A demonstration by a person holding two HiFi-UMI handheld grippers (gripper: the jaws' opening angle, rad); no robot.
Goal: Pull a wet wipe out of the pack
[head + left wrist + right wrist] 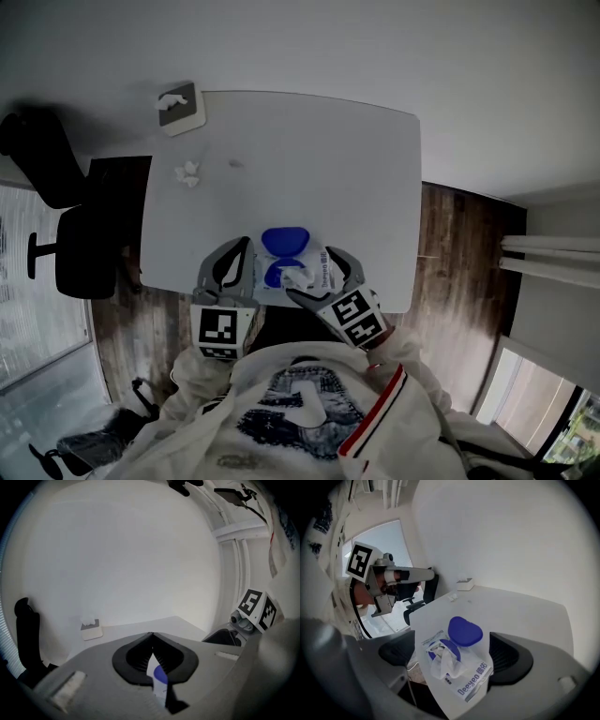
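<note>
Risk: the pack sliding off the table's near edge, since the left gripper only pinches its side while the right gripper gapes around the wipe.

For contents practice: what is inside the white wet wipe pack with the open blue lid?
A crumpled white wipe pokes from the opening of the white plastic pack, beside its blue lid. Anything deeper is covered by the wrapper.
</note>
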